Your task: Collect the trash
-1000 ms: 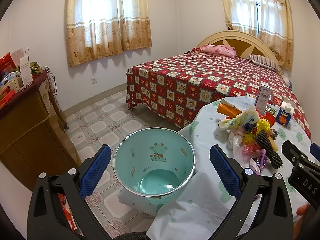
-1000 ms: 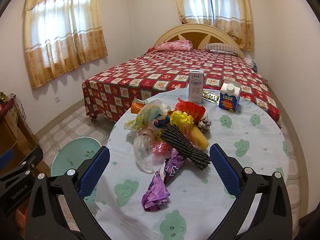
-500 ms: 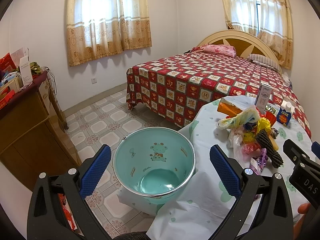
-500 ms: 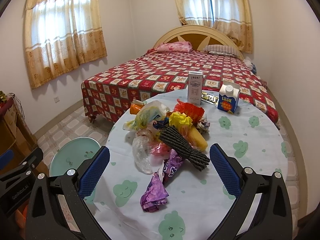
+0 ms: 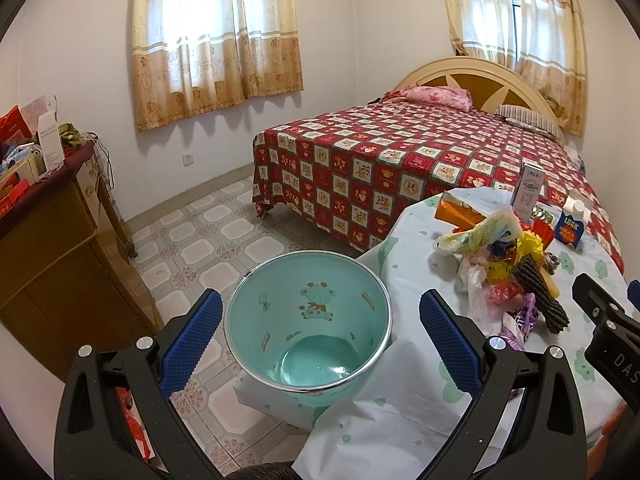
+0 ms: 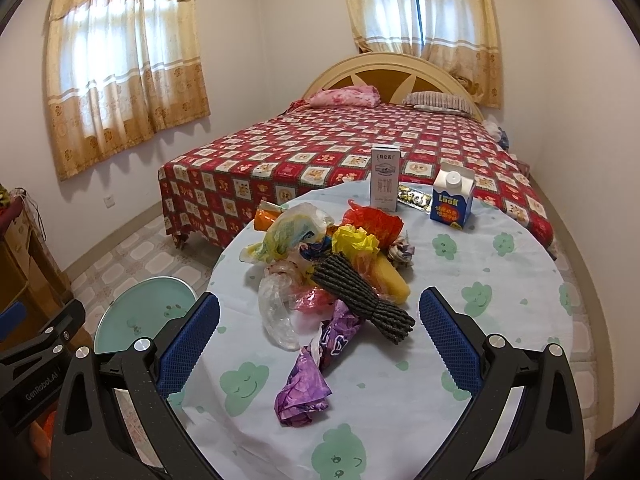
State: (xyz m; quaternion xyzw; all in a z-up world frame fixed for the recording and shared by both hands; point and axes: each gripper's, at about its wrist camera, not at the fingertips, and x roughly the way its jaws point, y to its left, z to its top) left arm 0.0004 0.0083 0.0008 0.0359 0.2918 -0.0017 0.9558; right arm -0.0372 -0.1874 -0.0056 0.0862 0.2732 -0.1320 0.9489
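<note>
1. Trash pile [image 6: 320,264] sits mid-table [image 6: 500,320], at twelve o'clock of your right gripper [image 6: 319,344]; it has drifted slightly farther off over the last second.
2. Teal bin [image 5: 308,320] stays between your left gripper's [image 5: 320,344] wide jaws.
3. Purple wrapper [image 6: 304,392] lies nearest; both claws wide, empty, nothing collected yet.

The hanging tablecloth [image 5: 360,428] covers the near wall of the teal bin [image 5: 308,320]. In the right wrist view the left gripper [image 6: 36,380] hides part of the bin, its fingers cut off by the left edge. Print on the white carton [image 6: 385,185] at the table's far edge is too small to read.
</note>
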